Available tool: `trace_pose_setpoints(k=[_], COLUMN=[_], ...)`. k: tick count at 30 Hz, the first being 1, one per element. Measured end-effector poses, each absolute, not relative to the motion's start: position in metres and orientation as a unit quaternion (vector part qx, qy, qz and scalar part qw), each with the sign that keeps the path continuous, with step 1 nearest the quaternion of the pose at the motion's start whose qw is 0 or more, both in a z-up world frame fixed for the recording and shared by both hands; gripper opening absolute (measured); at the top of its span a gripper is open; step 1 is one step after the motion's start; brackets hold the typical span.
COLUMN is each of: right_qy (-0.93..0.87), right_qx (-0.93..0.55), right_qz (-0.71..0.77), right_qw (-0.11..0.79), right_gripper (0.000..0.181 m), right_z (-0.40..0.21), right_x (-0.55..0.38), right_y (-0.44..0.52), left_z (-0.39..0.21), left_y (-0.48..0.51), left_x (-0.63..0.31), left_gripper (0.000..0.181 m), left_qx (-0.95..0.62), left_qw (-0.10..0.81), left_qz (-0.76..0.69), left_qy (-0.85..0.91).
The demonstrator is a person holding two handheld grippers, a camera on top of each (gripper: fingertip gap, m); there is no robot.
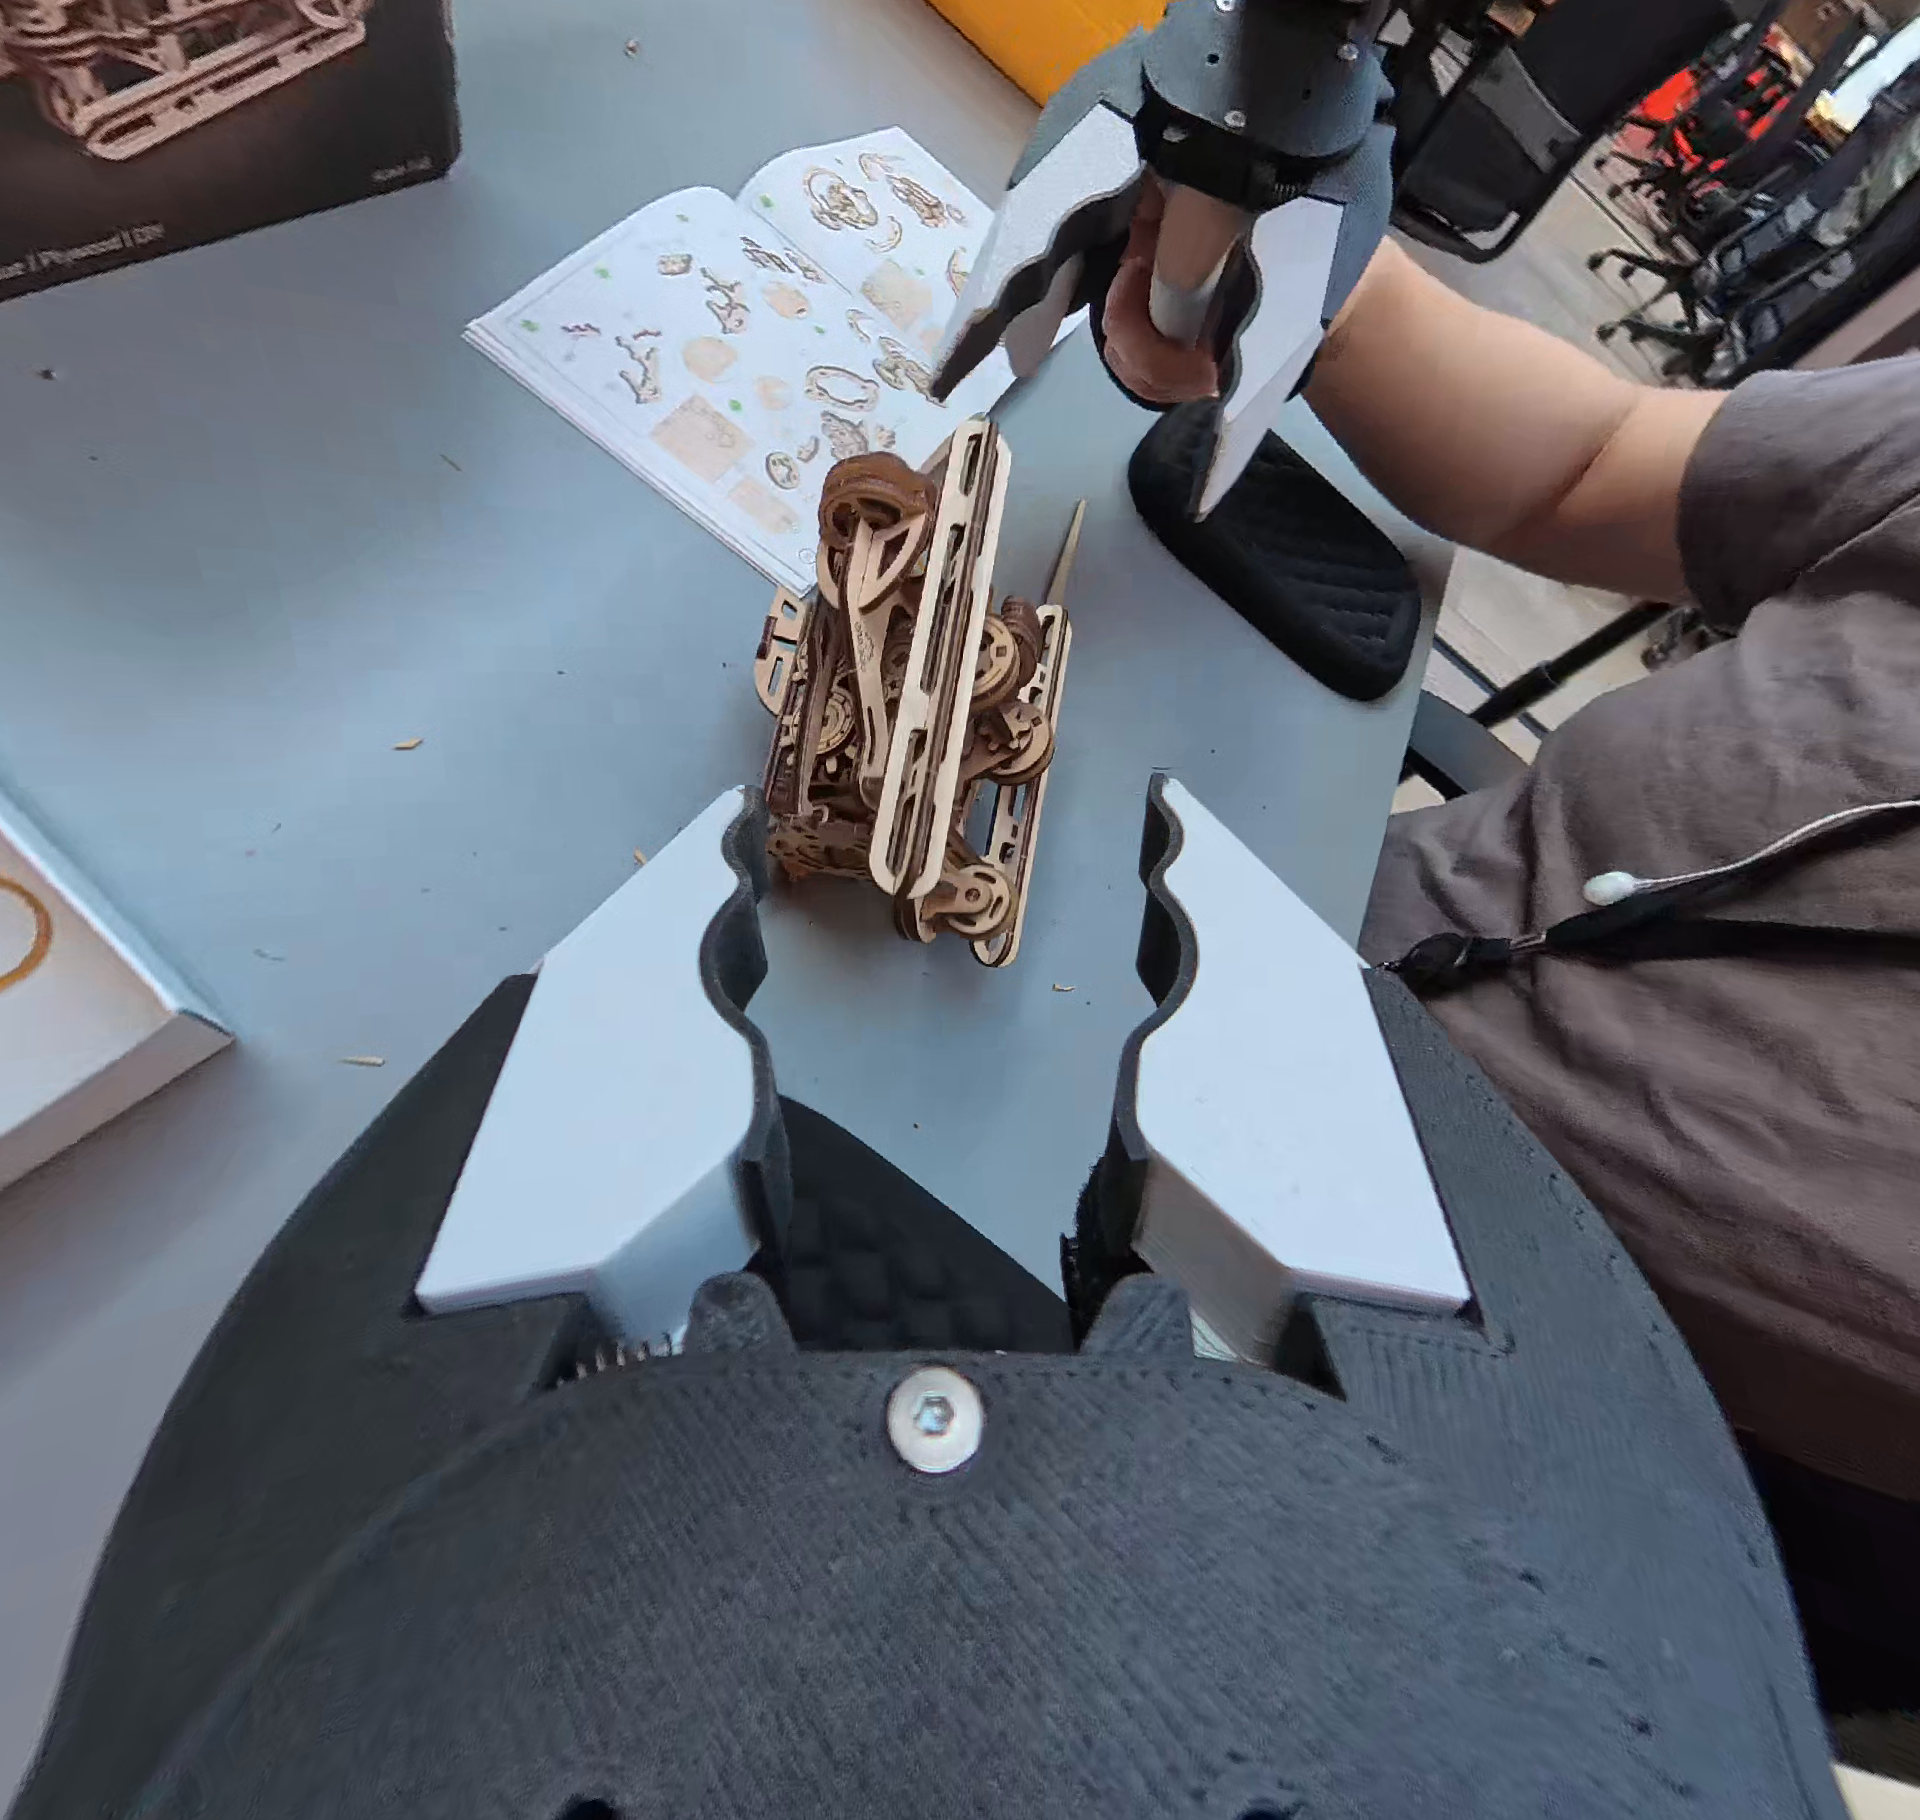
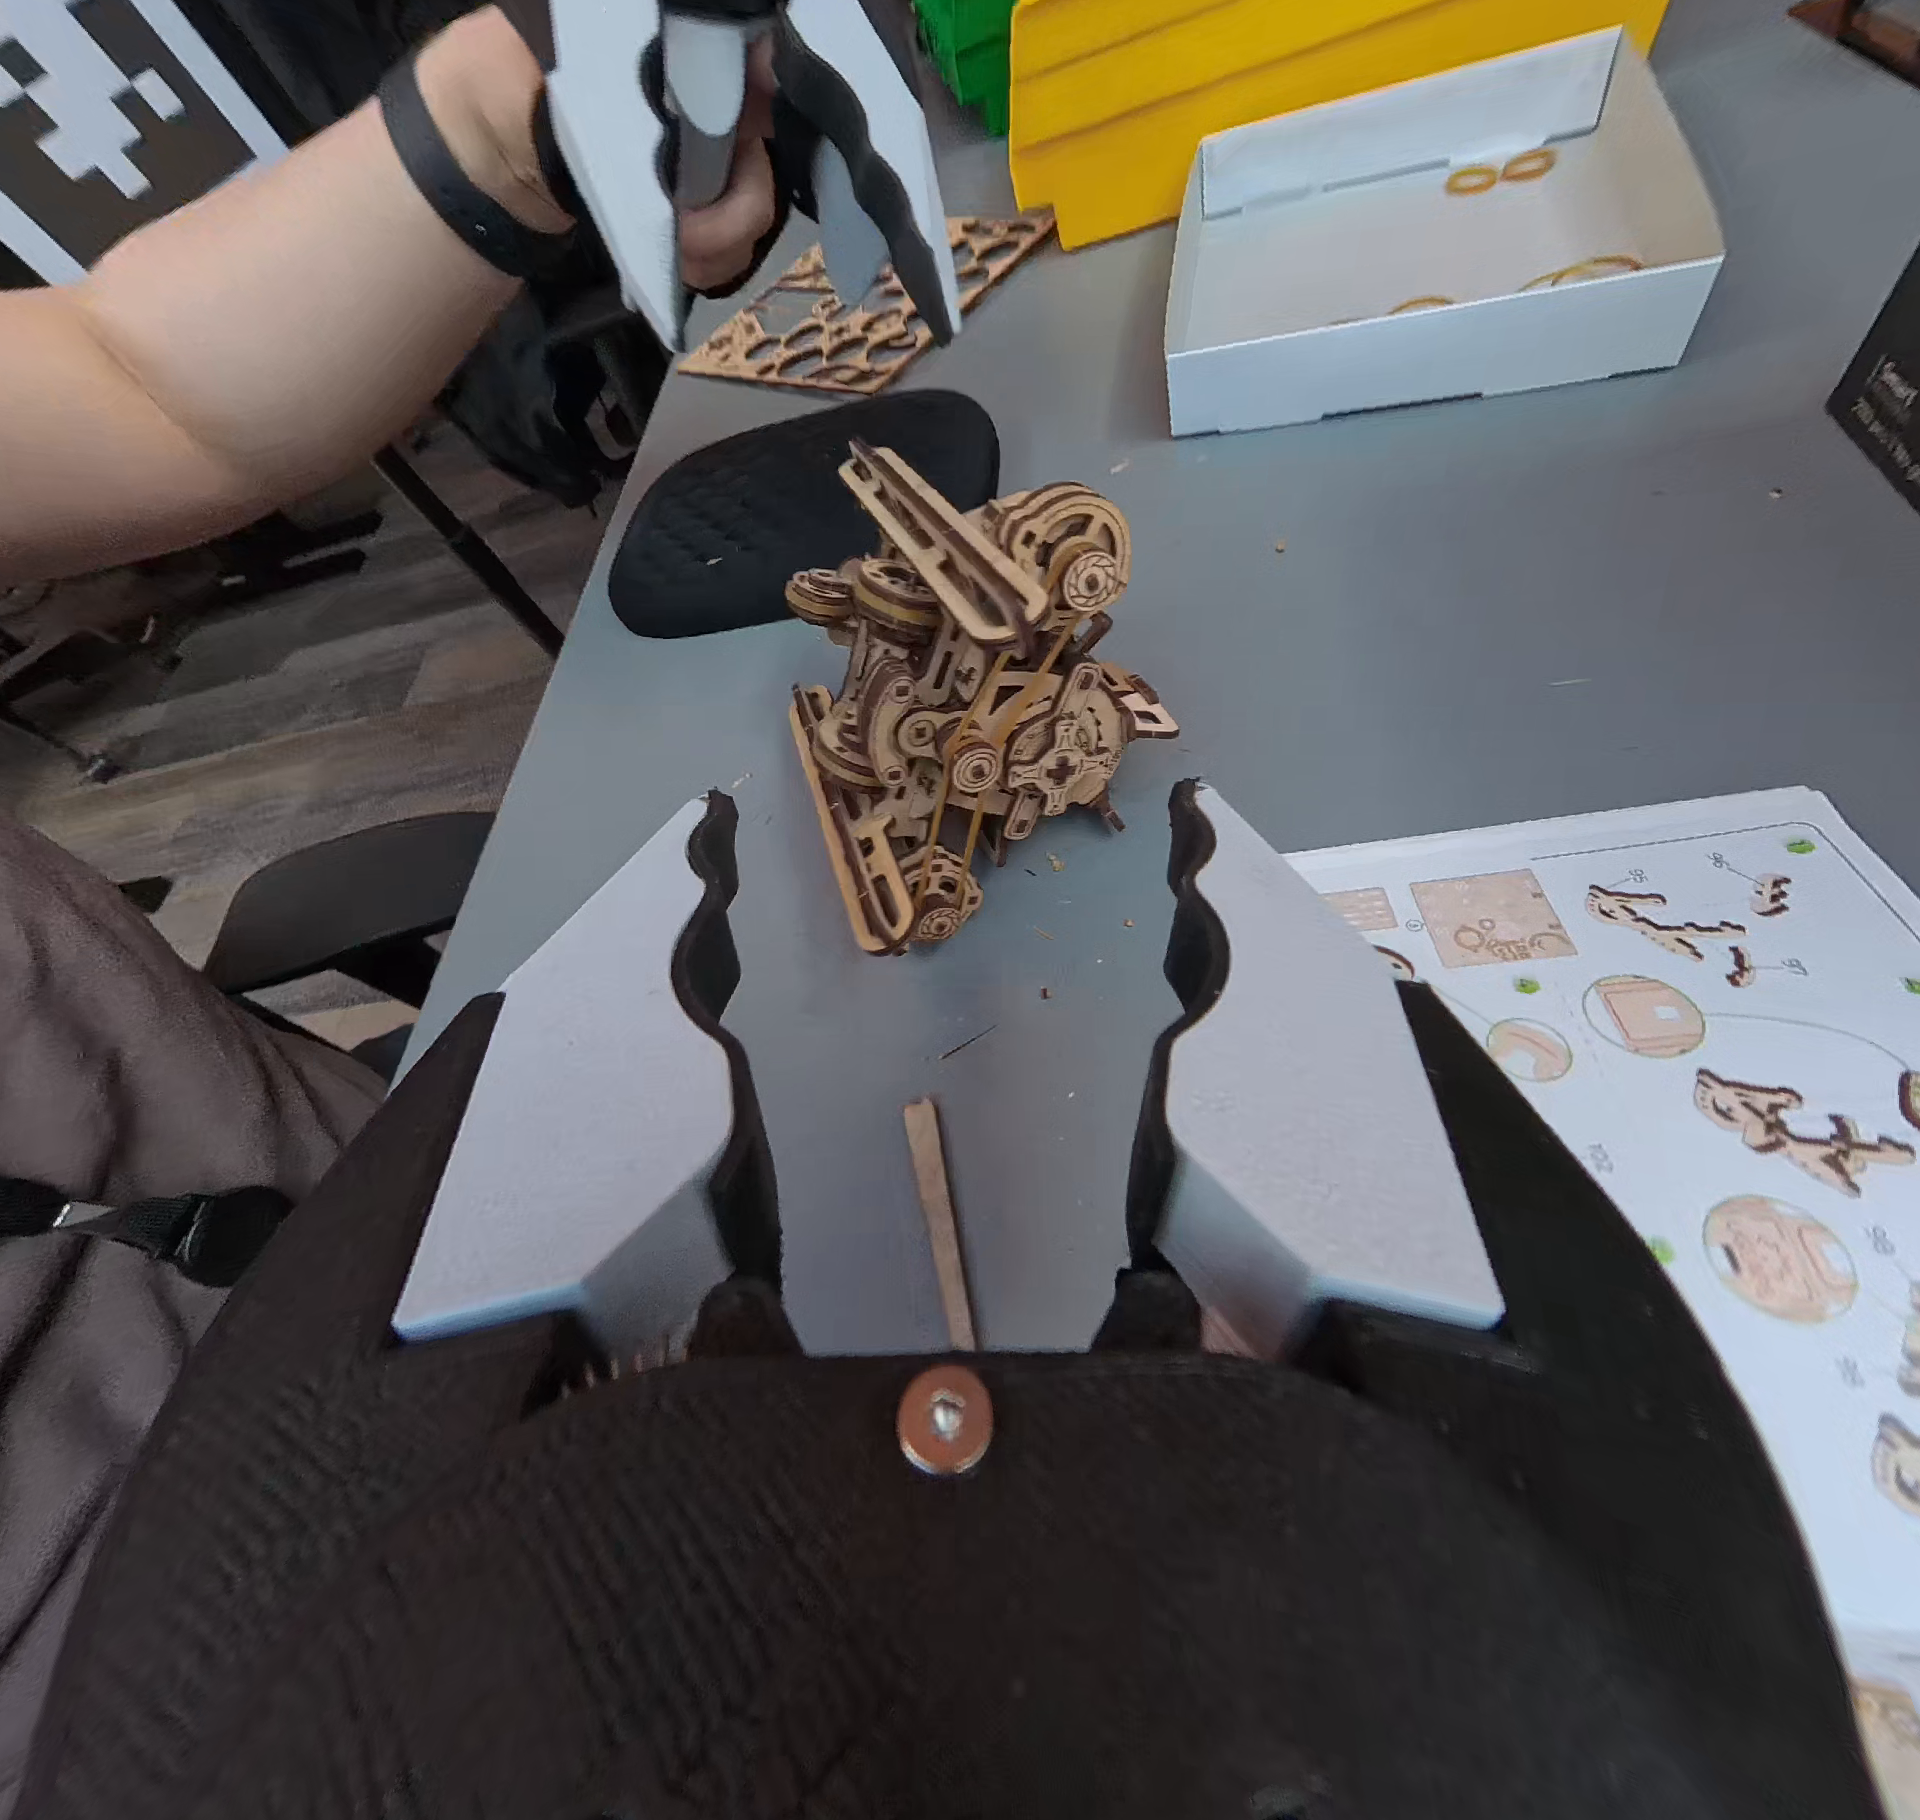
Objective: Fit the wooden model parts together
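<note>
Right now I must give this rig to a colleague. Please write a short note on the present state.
Left hand-held gripper: open, empty, just short of the wooden model.
Right hand-held gripper: open, empty, above the table.
The model stands partly built near the table edge; a loose wooden stick lies beside it; the instruction booklet is open.
Left: fit the remaining parts.

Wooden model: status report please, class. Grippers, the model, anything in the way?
Left gripper open, empty. Right gripper open, empty. Model on table, free of both. Loose wooden stick lies between the right fingers.
</note>
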State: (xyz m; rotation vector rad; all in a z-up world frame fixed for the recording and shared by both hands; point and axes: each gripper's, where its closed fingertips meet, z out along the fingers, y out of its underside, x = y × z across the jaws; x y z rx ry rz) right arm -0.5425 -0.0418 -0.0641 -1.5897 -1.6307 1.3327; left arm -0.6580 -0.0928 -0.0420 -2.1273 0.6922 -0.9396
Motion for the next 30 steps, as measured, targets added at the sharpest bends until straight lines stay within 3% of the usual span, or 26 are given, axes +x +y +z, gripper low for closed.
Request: trace_pose_setpoints(k=[3, 8, 11, 17, 30], right_qy=[-0.566, -0.526, -0.465, -0.469, -0.494], right_qx=[-0.567, -0.592, -0.580, -0.562, -0.535], right_qz=[0.503, 0.336, 0.320, 0.240, 0.185], right_qw=[0.323, 0.510, 0.587, 0.638, 0.660], right_gripper=[0.081, 0.071, 0.061, 0.066, 0.058], right_z=[-0.047, -0.064, -0.060, -0.056, -0.039], right_x=[-0.500, -0.404, -0.367, -0.349, -0.356], right_y=[-0.049, 0.004, 0.026, 0.043, 0.028], left_z=[-0.036, -0.033, -0.027, -0.019, -0.027], left_y=[-0.086, -0.096, -0.108, -0.151, -0.200], left_x=[-0.649, -0.636, -0.632, -0.634, -0.628], left_gripper=[0.069, 0.071, 0.070, 0.068, 0.062], left_qx=[-0.811, -0.776, -0.762, -0.741, -0.708], left_qw=[0.344, 0.421, 0.463, 0.558, 0.654], left_qz=[-0.380, -0.372, -0.379, -0.346, -0.257], left_qy=[0.282, 0.287, 0.248, 0.143, 0.071])
